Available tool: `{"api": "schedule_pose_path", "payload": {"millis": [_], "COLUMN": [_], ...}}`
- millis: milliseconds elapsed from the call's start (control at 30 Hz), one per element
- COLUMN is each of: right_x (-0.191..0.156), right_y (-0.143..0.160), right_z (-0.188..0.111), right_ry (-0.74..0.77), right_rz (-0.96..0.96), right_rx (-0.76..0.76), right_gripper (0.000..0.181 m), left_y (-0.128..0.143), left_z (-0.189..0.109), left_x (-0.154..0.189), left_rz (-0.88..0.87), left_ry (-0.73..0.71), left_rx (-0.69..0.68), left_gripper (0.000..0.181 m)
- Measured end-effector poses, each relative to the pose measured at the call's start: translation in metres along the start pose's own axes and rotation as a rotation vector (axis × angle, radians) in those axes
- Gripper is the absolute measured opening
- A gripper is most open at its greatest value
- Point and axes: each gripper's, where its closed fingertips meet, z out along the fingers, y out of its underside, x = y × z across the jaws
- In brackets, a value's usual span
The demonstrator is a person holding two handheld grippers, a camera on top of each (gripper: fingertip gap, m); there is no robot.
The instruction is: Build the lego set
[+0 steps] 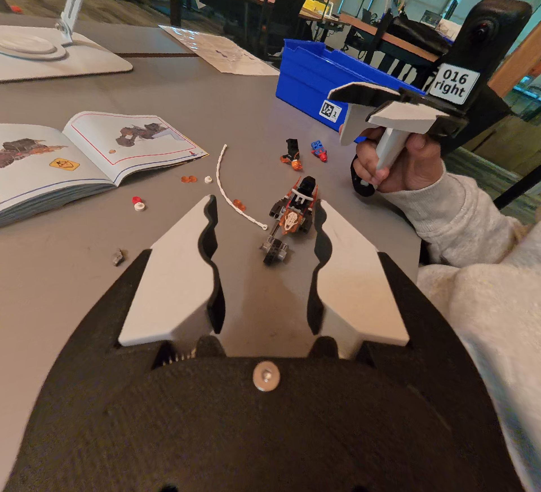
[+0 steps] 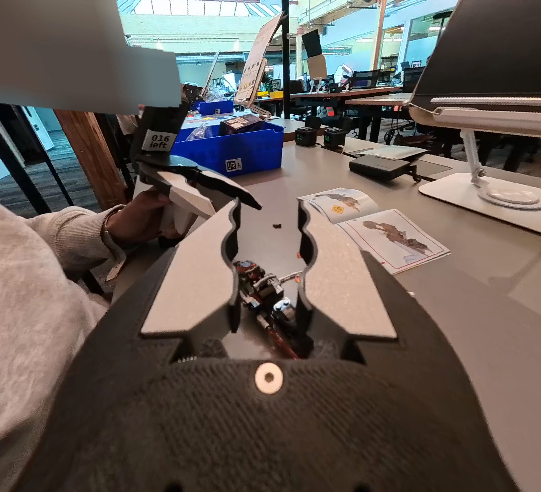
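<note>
Nearest in the left wrist view, the left hand-held gripper [image 1: 265,211] hangs released above the grey counter [image 1: 175,103], its two fingers spread wide with nothing between them, tips pointing forward and slightly down at the half-built lego motorbike [image 1: 288,220]. The bike lies on the counter just beside the right fingertip, front wheel toward the camera, an orange skull plate on its body.

The step in hand looks like closing in on the model to steady it for the next piece. To do it well, the left gripper should shift a little right so the bike sits centred between the fingers, then close on the solid body rather than the thin fork or wheel.

A white flexible chain piece [image 1: 225,185] curves just left of the bike, with small orange studs [image 1: 188,179] and a red and white stud pair [image 1: 137,203] scattered farther left; these should stay undisturbed. Beyond lie the open instruction booklet [image 1: 96,150] and two small sub-builds [image 1: 304,153].

The right hand-held gripper [image 1: 348,115], held in a hand [image 1: 395,164] with a pale sleeve, hovers above the bike, tilted downward. In its own view the fingers stand apart, grasping nothing, and the model shows below between them. The blue bin [image 1: 310,77] sits farthest.
</note>
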Motion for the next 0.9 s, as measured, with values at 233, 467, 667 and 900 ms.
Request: {"api": "schedule_pose_path", "payload": {"millis": [233,467,667,900], "right_x": [0.016,0.036,0.049,0.065], "right_y": [-0.001,0.013,0.005,0.003], "right_z": [0.005,0.021,0.023,0.025], "right_ry": [0.085,0.174,0.216,0.260], "right_rz": [-0.045,-0.124,-0.135,-0.145], "right_rx": [-0.004,-0.077,-0.014,0.011], "right_gripper": [0.037,0.036,0.031,0.028], "left_y": [-0.001,-0.013,-0.022,-0.024], "left_z": [-0.009,-0.018,-0.025,-0.024], "left_x": [-0.003,-0.021,-0.026,-0.032], "left_rz": [-0.099,-0.223,-0.342,-0.422], "left_ry": [0.077,0.093,0.173,0.215], "left_rx": [0.012,0.114,0.199,0.212], "left_gripper": [0.041,0.038,0.039,0.039]}}
